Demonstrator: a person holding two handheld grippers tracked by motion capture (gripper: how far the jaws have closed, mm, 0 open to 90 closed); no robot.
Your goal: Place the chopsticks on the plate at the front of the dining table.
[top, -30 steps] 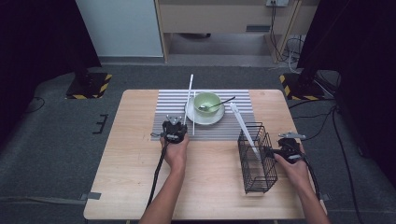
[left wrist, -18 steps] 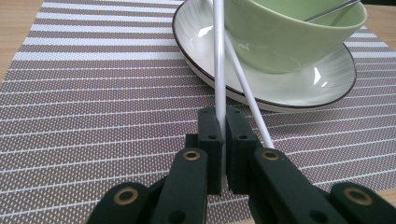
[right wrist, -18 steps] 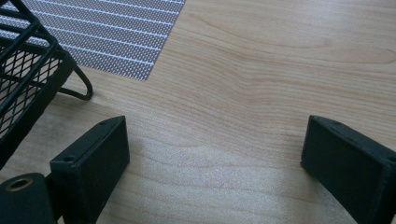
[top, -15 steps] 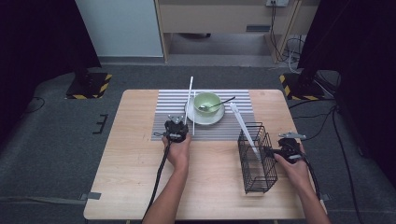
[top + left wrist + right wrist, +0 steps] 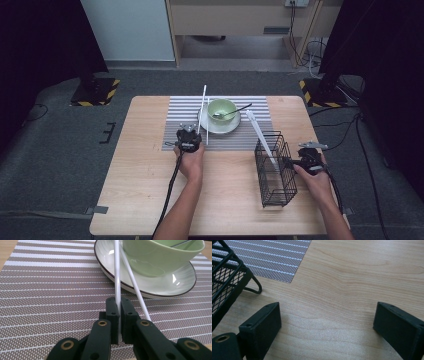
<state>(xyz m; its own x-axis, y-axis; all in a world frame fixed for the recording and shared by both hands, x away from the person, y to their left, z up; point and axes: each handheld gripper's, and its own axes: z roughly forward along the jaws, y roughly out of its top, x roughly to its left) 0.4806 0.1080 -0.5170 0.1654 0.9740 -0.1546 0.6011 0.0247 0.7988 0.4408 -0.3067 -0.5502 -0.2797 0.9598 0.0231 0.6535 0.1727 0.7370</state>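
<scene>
My left gripper [image 5: 190, 136] [image 5: 119, 303] is shut on a thin white chopstick [image 5: 117, 272] [image 5: 202, 107], low over the striped placemat [image 5: 177, 120]. The stick runs forward past the left side of a green bowl [image 5: 222, 108] [image 5: 160, 257] that sits on a white saucer [image 5: 165, 285]. A second white chopstick [image 5: 135, 286] [image 5: 208, 131] lies slanted beside the right jaw, outside the grip. My right gripper [image 5: 295, 161] [image 5: 327, 315] stands open just above the bare wood, beside the right wall of a black wire basket [image 5: 275, 170] [image 5: 225, 277].
A dark spoon [image 5: 232, 112] rests in the bowl. A white utensil [image 5: 260, 135] leans out of the basket toward the mat. The wooden table [image 5: 130, 190] has bare wood at the left and along the front edge.
</scene>
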